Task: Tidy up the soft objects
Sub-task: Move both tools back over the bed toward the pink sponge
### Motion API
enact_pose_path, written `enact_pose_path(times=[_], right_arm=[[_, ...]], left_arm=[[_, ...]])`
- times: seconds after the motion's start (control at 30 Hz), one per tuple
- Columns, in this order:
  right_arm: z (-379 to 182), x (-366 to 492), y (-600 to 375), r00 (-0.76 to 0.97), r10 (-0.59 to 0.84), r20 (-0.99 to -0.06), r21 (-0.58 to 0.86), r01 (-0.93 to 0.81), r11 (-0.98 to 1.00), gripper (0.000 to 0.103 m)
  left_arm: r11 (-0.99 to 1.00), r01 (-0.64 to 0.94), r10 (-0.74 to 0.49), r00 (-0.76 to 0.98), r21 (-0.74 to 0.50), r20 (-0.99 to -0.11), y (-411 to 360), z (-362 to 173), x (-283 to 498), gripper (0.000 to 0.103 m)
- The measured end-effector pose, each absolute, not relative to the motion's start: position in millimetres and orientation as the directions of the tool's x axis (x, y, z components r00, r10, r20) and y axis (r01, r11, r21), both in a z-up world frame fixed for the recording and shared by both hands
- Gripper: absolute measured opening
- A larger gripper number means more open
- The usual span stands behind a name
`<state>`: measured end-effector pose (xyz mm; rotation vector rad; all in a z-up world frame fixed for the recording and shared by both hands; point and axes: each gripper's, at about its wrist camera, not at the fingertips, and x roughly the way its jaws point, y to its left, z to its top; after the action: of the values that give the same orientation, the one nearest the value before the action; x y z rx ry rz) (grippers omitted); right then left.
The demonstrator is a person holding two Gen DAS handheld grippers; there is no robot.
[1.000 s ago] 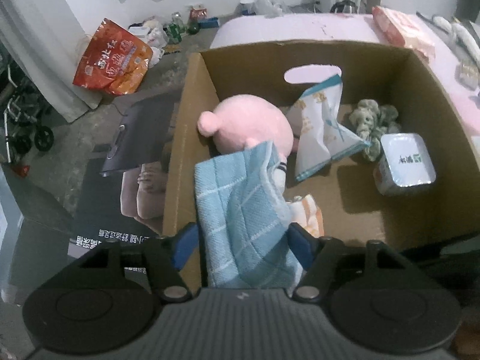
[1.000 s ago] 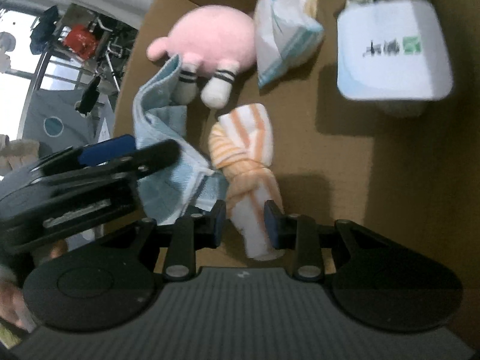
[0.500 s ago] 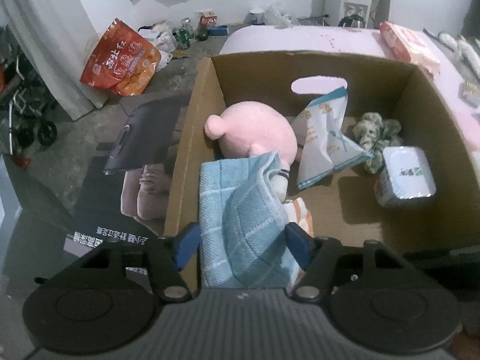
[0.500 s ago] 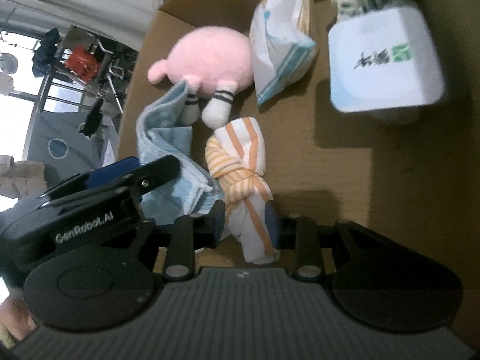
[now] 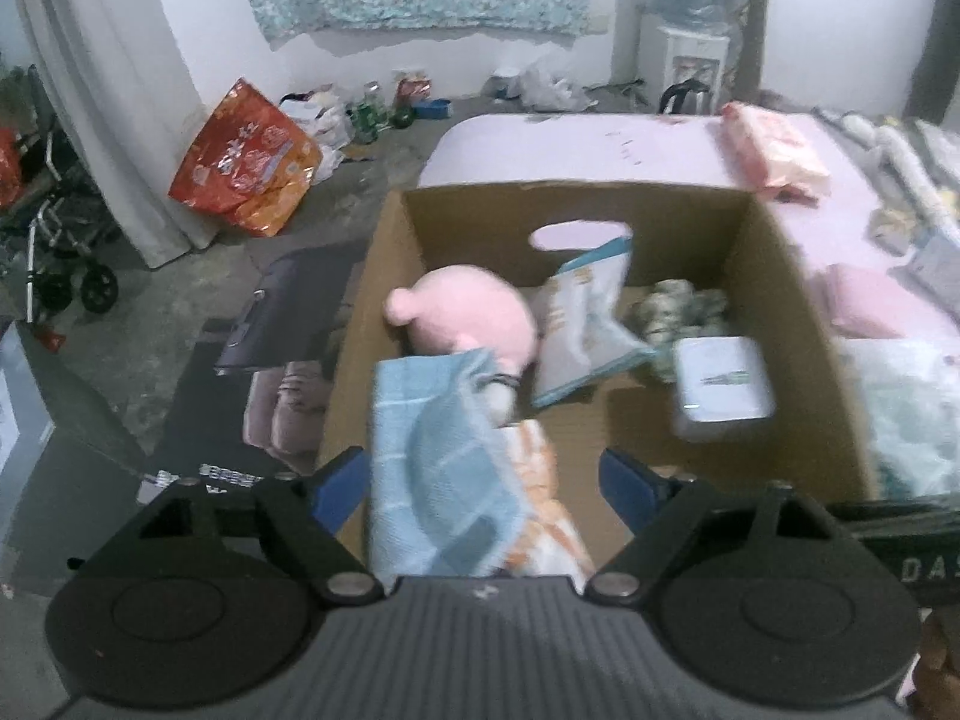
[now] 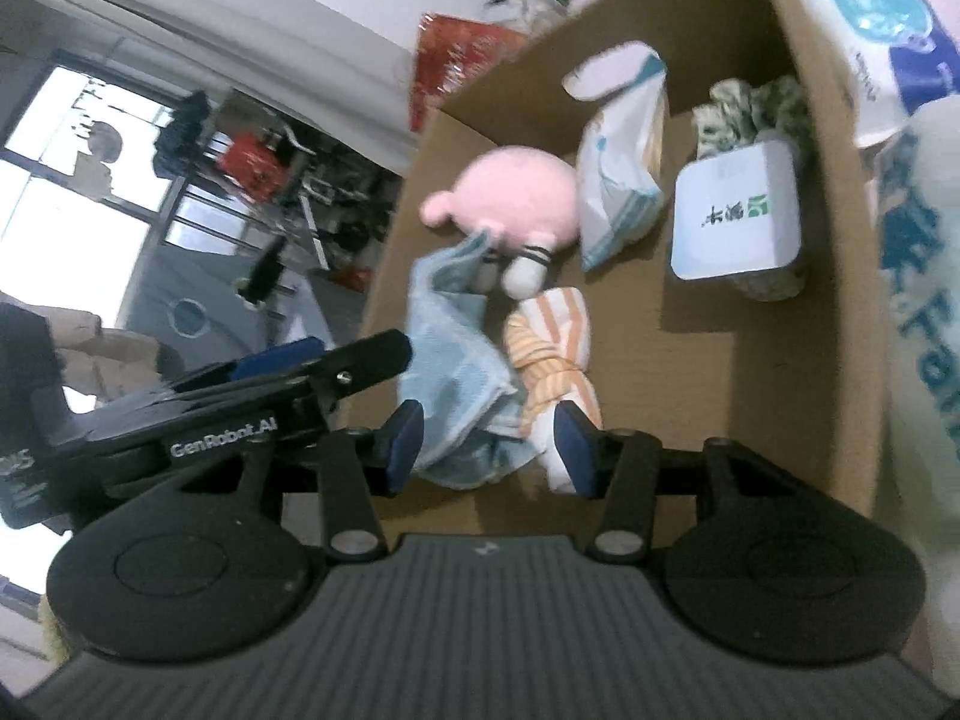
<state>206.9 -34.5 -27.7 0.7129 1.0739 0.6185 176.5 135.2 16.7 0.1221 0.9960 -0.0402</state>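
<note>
Opening over a cardboard box point(image 5: 780, 324), the left gripper point(image 5: 483, 483) shows both blue pads clear of the blue towel point(image 5: 432, 468) that lies between them at the lower centre of the left view; the towel is released, its jaws widening. Just right of it lies the orange-striped cloth point(image 5: 543, 480), partly under the towel's edge. In the right view the right gripper point(image 6: 489, 447) is likewise widening, jaws spread, with the towel point(image 6: 456, 372) and the striped cloth point(image 6: 555, 354) between its pads point(image 6: 405, 438); the right pad sits at the cloth's white end, and whether it touches cannot be told from the blur. Both cloths rest against the box's near left corner point(image 6: 390, 276). Above them, mid-frame, lies a pink plush point(image 6: 510, 198), its striped legs touching the towel's upper edge. Right of the plush stands a white-and-blue packet point(image 6: 618, 180), tilted, below the handle cut-out point(image 5: 579, 237). A white tub point(image 6: 735, 216) occupies the right side of the box floor, with a green-patterned fabric bundle point(image 6: 750, 108) behind it. The left gripper's body point(image 6: 240, 396) appears at the left of the right view, outside the box wall. Outside the box, an orange bag point(image 5: 246, 168) sits on the floor, upper left of the left view.
</note>
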Motion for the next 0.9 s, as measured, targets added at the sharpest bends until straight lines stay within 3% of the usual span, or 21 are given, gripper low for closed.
enact_pose_path(times=[0.3, 0.5, 0.67, 0.9], right_arm=[[11, 141, -132, 0.461, 0.782, -0.419, 0.818, -0.183, 0.546, 0.054], [21, 102, -228, 0.609, 0.702, -0.37, 0.812, -0.156, 0.563, 0.058], [14, 78, -308, 0.73, 0.573, -0.372, 0.795, -0.067, 0.602, 0.059], [-23, 84, -378, 0.768, 0.471, -0.434, 0.787, 0.069, 0.613, 0.06]], left_arm=[[0.974, 0.221, -0.085, 0.579, 0.056, -0.811, 56, 53, 154, 0.09], [0.925, 0.37, -0.16, 0.586, 0.087, -0.795, -26, 62, 153, 0.092], [0.889, 0.447, -0.189, 0.554, 0.099, -0.811, -90, 50, 168, 0.092], [0.879, 0.474, -0.203, 0.453, 0.042, -0.868, -151, 23, 214, 0.092]])
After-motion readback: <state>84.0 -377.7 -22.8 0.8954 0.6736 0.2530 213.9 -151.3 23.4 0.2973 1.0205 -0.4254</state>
